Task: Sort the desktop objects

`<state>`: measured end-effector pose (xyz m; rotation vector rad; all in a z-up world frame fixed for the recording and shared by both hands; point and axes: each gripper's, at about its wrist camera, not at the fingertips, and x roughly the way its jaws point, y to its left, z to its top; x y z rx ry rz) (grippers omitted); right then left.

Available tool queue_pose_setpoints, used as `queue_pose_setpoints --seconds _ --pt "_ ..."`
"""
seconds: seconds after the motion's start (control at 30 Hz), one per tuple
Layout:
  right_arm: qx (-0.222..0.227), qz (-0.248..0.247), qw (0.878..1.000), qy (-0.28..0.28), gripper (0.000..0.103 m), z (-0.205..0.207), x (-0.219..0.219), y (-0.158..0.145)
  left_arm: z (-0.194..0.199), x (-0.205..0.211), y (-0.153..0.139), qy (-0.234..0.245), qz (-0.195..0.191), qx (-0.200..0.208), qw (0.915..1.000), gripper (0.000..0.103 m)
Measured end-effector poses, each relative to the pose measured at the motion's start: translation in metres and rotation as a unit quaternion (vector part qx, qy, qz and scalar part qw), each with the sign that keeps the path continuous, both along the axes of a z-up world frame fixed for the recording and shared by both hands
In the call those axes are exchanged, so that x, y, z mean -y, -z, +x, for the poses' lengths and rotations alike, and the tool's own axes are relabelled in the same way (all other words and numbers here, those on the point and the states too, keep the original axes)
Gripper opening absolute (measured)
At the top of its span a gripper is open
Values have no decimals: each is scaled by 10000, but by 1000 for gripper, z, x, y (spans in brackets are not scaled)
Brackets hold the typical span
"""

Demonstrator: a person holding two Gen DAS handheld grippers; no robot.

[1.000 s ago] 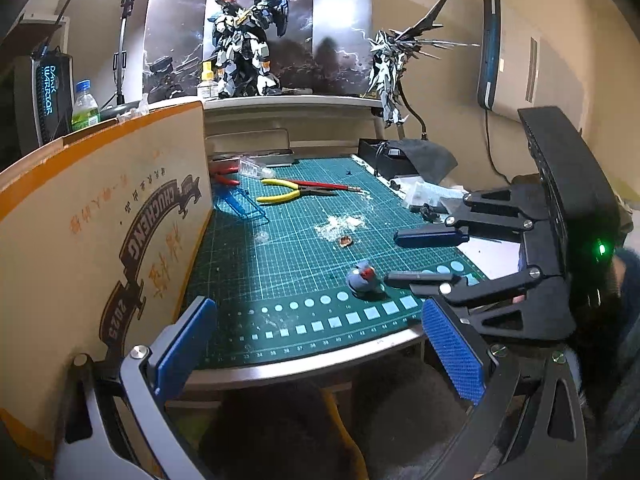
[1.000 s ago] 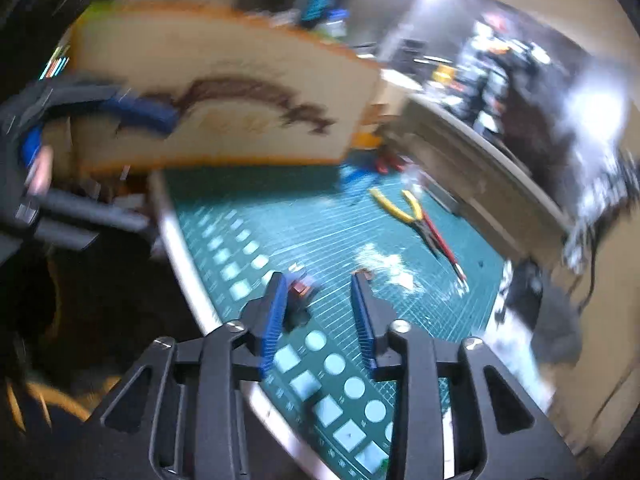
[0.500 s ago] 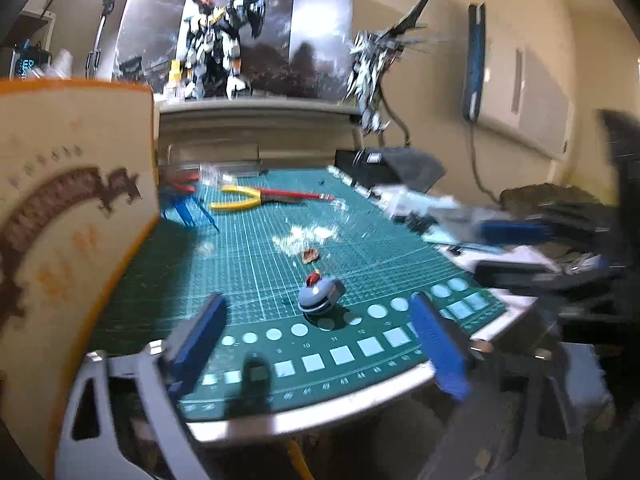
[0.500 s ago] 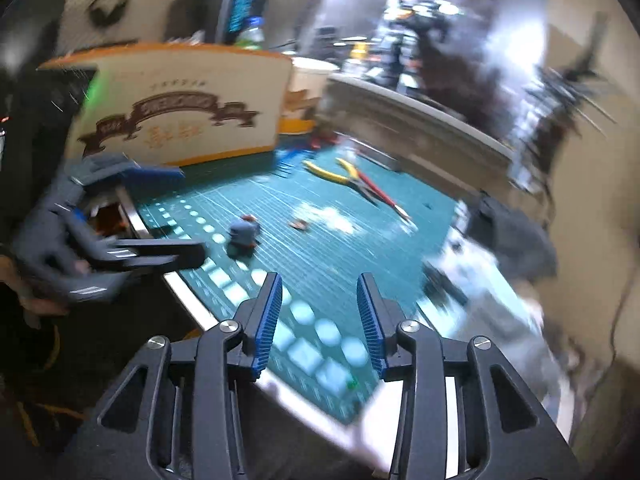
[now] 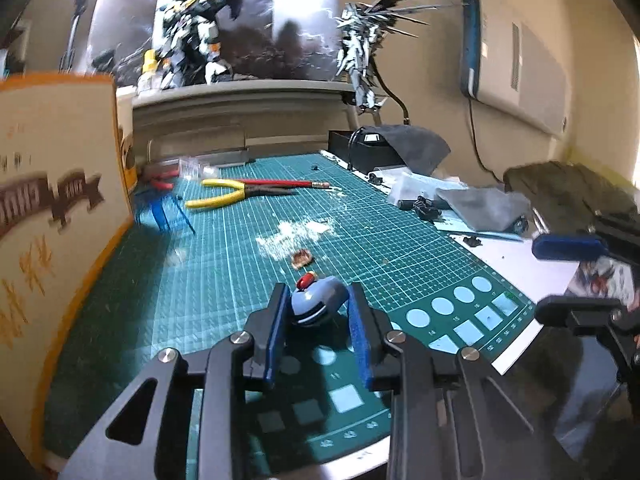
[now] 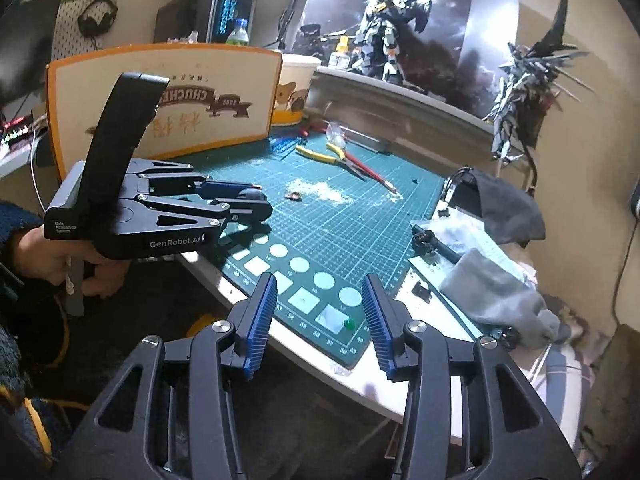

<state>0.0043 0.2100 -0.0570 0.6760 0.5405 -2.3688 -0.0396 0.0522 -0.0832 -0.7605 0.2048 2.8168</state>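
Left claw spread, straddling the small blue-grey dome part on the green cutting mat near the bench front edge. Centre the pads on the dome flanks, then close gently. Right claw spread, empty, off the edge

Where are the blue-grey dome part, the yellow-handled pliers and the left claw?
Blue-grey dome part (image 5: pixel 316 306), left wrist view, on its rounded shell.
Yellow-handled pliers (image 5: pixel 218 192), left wrist view, on the handles.
Left claw (image 5: pixel 318 334), left wrist view, midway between its blue pads.
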Motion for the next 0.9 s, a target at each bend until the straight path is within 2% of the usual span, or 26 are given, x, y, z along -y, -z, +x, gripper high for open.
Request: queue_pose_setpoints --seconds 0.07,0.1,0.13,0.17,0.2,0.23,0.27,0.3,0.37,0.53,0.6,0.63,0.7,0.77,0.83,0.87,0.9 --pt "-11 -54 10000 -31 42 -2 1 -1 3 -9 -7 176 -748 -127 9970 29" --pt "-21 -67 10000 -44 42 -3 2 -1 5 -16 -8 312 -1244 -153 9916 29" --pt "-28 -81 9999 -68 42 -3 2 -1 8 -25 -6 468 -1871 -201 9810 29" --pt "-34 -96 9999 -92 42 -4 2 -1 13 -36 -3 574 -2576 -323 9640 29" --pt "-30 -120 9999 -115 42 -5 3 -2 18 -46 4 687 -3339 -409 9392 29" --pt "-24 -163 9998 -124 43 -6 4 -1 21 -53 10 785 -3864 -375 9182 29" --pt "-9 -202 9997 -148 43 -6 4 -1 22 -57 14 847 -4184 -284 9039 29" --pt "12 -267 9995 -169 43 -7 5 0 22 -60 15 886 -4329 -188 8969 29" --pt "35 -338 9993 -185 44 -8 5 0 20 -61 12 925 -4333 11 8965 29" --pt "46 -509 9985 -181 47 -8 2 -1 19 -68 16 1154 -4663 165 8769 31" --pt "46 -577 9982 -174 47 -7 1 -2 20 -67 14 1226 -4682 176 8749 31" --pt "63 -627 9979 -162 48 -7 -1 -3 20 -67 13 1231 -4679 165 8750 36" --pt "83 -711 9974 -126 48 -8 -5 -5 21 -66 10 1175 -4703 61 8746 51" --pt "111 -800 9967 -92 48 -9 -8 -6 23 -68 7 1122 -4729 -144 8738 81" --pt "150 -915 9957 -57 48 -10 -12 -8 25 -65 1 1078 -4543 -223 8840 87" --pt "177 -969 9951 -35 48 -10 -13 -8 25 -63 -4 1048 -4379 -210 8927 87" --pt "205 -1023 9945 -13 48 -11 -14 -8 27 -59 -10 1005 -4135 -167 9048 87"
